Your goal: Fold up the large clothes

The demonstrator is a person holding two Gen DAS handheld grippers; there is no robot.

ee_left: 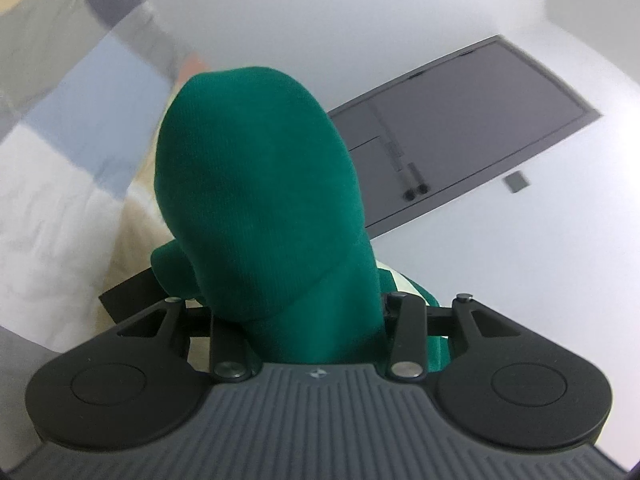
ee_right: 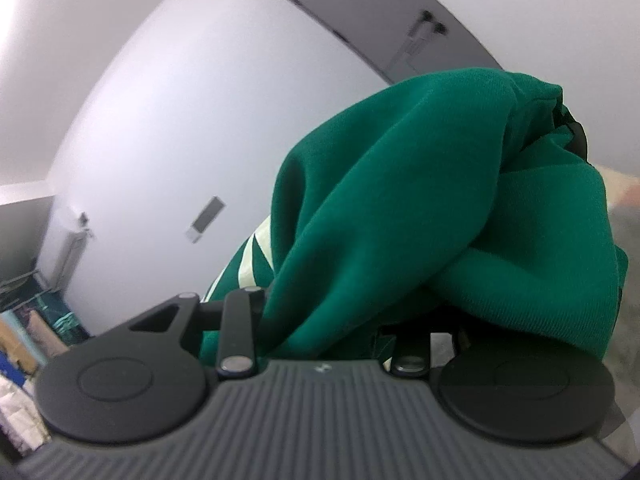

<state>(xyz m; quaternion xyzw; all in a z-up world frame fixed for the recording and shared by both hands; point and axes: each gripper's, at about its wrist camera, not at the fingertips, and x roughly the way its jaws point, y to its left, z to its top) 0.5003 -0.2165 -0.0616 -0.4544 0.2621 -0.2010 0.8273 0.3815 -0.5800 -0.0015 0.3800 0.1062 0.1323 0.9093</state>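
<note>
Left wrist view, left to right:

- Bedding (ee_left: 60,184): blurred patchwork of grey, pale blue and white panels, far left, with a cream sheet (ee_left: 132,240) beside it.
- Green garment (ee_left: 260,200): thick knit cloth rising in a rounded bulge straight ahead of the left gripper (ee_left: 298,320). It fills the gap between the two black linkage arms and spills back over the grey ribbed housing. A pale stripe shows at its lower right edge. The fingertips are buried under the cloth; the jaws stand partly closed and clamped on the bunched fabric.
- Grey door (ee_left: 460,128): dark panel set in a white wall (ee_left: 360,20), seen tilted, with a handle near its lower edge.
- Small grey wall plate (ee_left: 517,181): just right of the door.

Right wrist view, left to right:

- Cluttered shelf or pile (ee_right: 24,328): lower left corner, too blurred to sort.
- White wall (ee_right: 160,120): carries a small grey plate (ee_right: 205,218).
- Green garment (ee_right: 420,208): heaped in heavy folds over the right gripper (ee_right: 332,332), draped toward the right side; pale diagonal stripes show at its lower left. Fingertips hidden; the jaws stand partly closed, pinching the cloth.
- Grey door (ee_right: 360,4): top, behind the garment.
</note>
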